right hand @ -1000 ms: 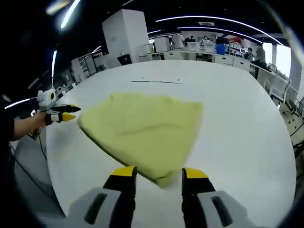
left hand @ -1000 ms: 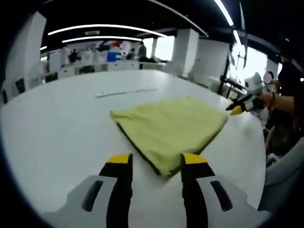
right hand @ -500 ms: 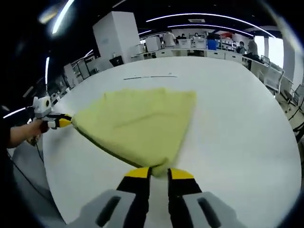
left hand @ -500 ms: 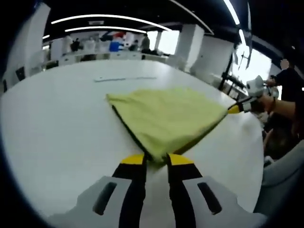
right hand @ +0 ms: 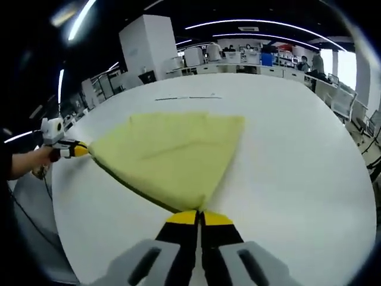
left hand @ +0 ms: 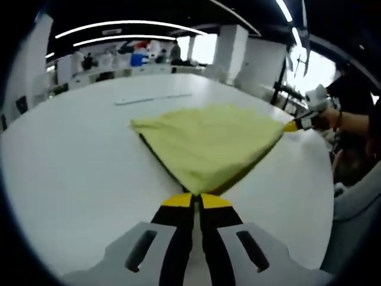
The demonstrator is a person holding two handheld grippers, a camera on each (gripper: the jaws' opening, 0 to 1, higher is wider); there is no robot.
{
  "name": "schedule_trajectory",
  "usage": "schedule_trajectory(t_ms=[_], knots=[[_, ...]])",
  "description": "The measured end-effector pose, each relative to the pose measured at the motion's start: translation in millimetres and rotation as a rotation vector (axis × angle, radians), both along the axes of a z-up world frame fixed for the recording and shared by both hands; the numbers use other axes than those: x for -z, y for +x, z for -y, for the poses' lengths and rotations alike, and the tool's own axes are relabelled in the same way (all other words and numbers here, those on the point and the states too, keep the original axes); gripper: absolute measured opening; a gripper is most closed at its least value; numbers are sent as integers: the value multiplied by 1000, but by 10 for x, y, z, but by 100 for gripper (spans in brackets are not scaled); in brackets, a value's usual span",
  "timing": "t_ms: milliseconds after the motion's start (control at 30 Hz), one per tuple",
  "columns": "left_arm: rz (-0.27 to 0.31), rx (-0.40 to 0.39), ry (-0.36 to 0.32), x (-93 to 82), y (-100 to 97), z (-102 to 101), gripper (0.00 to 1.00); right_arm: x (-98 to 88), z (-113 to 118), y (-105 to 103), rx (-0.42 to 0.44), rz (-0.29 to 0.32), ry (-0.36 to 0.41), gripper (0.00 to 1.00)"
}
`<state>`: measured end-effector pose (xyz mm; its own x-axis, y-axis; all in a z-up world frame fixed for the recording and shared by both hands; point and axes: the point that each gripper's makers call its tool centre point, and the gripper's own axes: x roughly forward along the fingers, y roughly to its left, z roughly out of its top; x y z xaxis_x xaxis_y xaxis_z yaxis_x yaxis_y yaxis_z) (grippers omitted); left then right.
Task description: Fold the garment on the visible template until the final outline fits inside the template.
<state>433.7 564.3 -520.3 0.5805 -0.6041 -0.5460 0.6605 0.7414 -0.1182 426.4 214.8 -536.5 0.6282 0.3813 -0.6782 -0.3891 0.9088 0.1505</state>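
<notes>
A yellow garment lies folded on the white table, its dark underside showing along the near edge. In the left gripper view my left gripper is shut on the garment's nearest corner. My right gripper comes in from the right, pinching the far right corner. In the right gripper view the yellow garment spreads ahead, and my right gripper is shut on its near corner. My left gripper holds the corner at the left. The cloth is pulled taut between both corners.
A thin marked line runs across the table beyond the garment, also seen as a line in the right gripper view. A person's hand holds the left gripper at the table's edge. Desks, pillars and people stand far behind.
Both grippers were open short of the garment's corners. They have moved in and shut on the corners, and the edge between them is now stretched straight.
</notes>
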Motion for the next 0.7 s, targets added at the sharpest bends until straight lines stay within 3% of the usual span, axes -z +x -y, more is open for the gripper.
schedule_trajectory(t_ms=[267, 700], knots=[[51, 134, 127, 12, -6, -36, 0, -14, 8, 2, -37, 4, -44, 0], [12, 160, 147, 96, -174, -147, 0, 14, -43, -148, -68, -30, -68, 0]])
